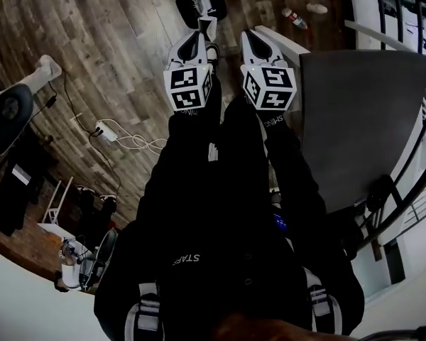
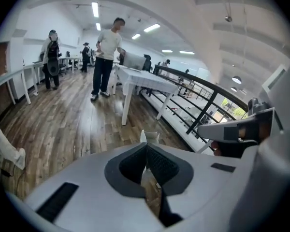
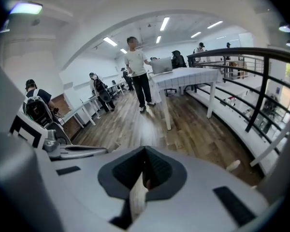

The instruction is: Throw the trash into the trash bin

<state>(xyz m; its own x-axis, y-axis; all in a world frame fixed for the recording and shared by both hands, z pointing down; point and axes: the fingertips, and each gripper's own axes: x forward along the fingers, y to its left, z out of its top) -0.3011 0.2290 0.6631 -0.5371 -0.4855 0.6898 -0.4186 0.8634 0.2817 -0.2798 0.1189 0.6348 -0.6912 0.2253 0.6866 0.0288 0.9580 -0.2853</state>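
You hold both grippers out in front of you, side by side above the wood floor [image 1: 121, 41], marker cubes facing up. On your left gripper [image 1: 206, 28] the fingers are together, clamped on a white paper scrap [image 2: 150, 136]; its folded end pokes out past the tips in the left gripper view. On your right gripper [image 1: 251, 40] the fingers are also pressed together, pinching a thin paper strip [image 3: 137, 197] that runs from the tips back toward the camera in the right gripper view. So the trash is up in both grippers, off the floor. In the head view a black oval thing [image 1: 192, 9] sits on the floor just beyond the left gripper's tips, with something white over it; can't tell if it is the bin. A gray tabletop [image 1: 362, 119] is just right of the right gripper, with a black railing [image 1: 412, 155] past it. A bottle [image 1: 292, 18] lies on the floor ahead to the right, and a power strip [image 1: 105, 130] with white cables lies to your left. Both gripper views look level across an office, where a person in a white shirt [image 2: 106, 52] stands by a white table [image 2: 145, 79] and other people are farther back.
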